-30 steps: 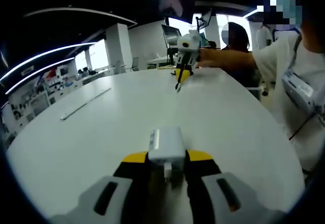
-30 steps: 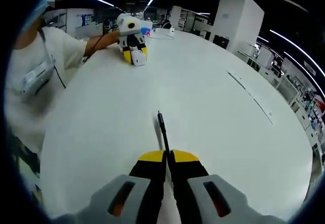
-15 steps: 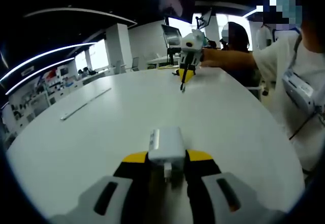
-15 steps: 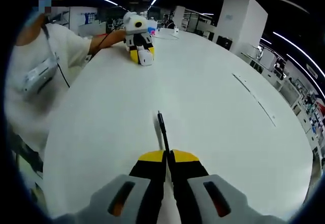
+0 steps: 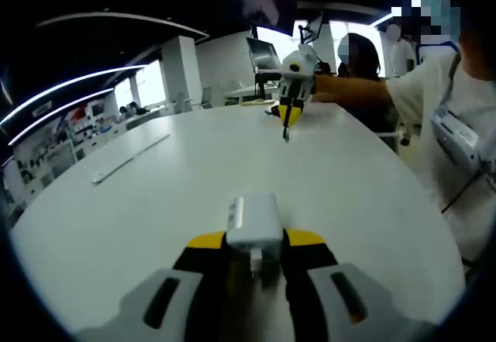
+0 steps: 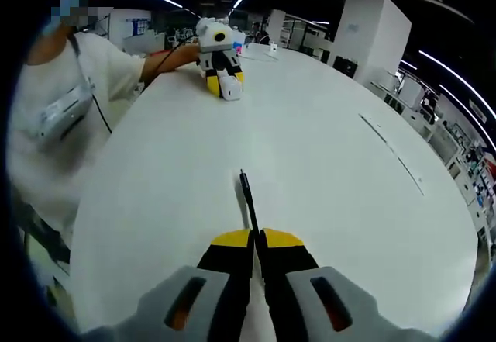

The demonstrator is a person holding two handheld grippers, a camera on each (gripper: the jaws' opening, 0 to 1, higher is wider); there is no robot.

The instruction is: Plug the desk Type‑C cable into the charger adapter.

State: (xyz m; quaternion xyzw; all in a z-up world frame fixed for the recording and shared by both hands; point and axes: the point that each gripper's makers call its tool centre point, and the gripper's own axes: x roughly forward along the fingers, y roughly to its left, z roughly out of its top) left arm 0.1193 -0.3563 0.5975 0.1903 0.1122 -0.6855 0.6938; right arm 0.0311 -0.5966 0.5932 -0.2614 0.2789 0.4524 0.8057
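Two grippers work over the round white table: the left gripper is clamped on the white charger adapter just above the tabletop, and the right gripper pinches the black Type-C cable, its plug end jutting forward over the table. Across the table from the adapter, the right gripper appears with the cable tip pointing down, held by a person in a white shirt.

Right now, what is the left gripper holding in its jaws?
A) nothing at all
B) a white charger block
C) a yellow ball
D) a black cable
B: in the left gripper view, the left gripper has its jaws closed on the white charger adapter, while the black cable sticks out of the right gripper instead.
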